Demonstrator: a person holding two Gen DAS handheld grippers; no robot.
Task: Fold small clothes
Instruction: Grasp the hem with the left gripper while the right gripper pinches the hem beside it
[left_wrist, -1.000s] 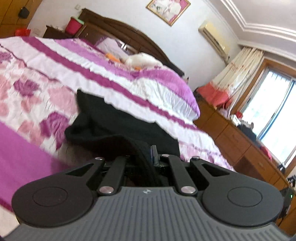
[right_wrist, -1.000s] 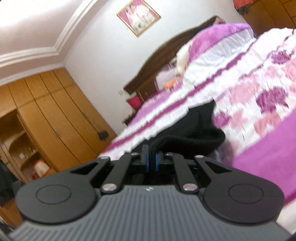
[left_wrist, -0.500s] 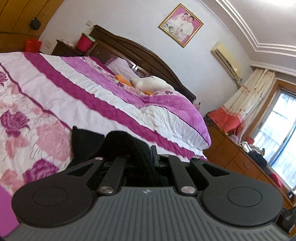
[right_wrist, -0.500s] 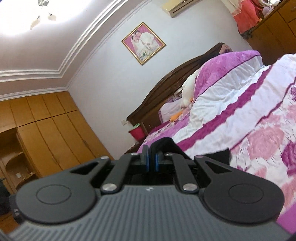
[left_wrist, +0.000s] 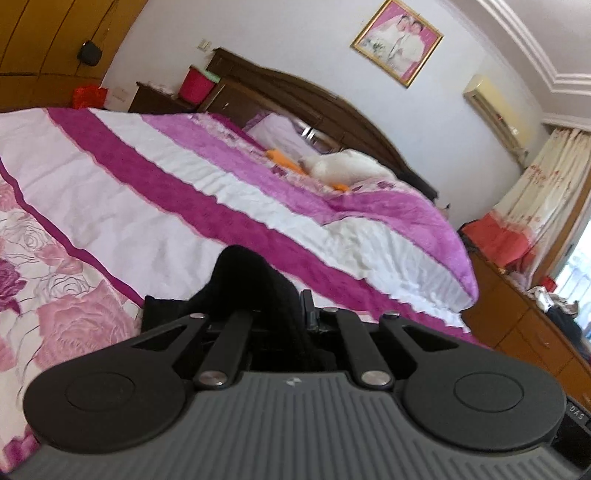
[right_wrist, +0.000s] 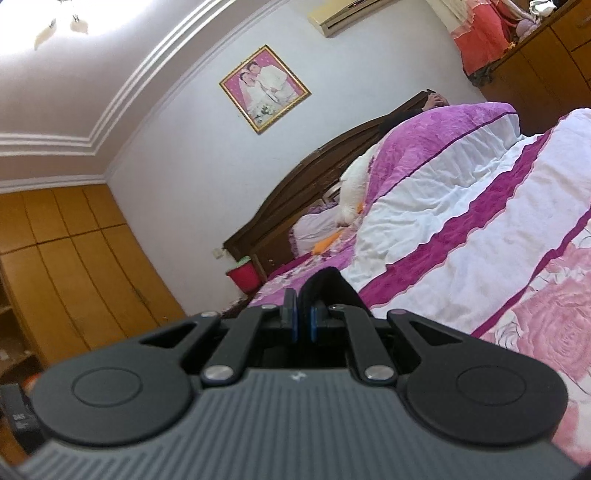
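1. In the left wrist view, the white letters "DAS" stand on a small dark device (left_wrist: 577, 415) at the right edge of the picture, partly cut off by the frame.
2. In the right wrist view, a dark device (right_wrist: 20, 421) at the left edge carries small pale letters that look like "DAS", but they are blurred and I cannot read them surely.
3. No other text, number or brand can be read in either view.
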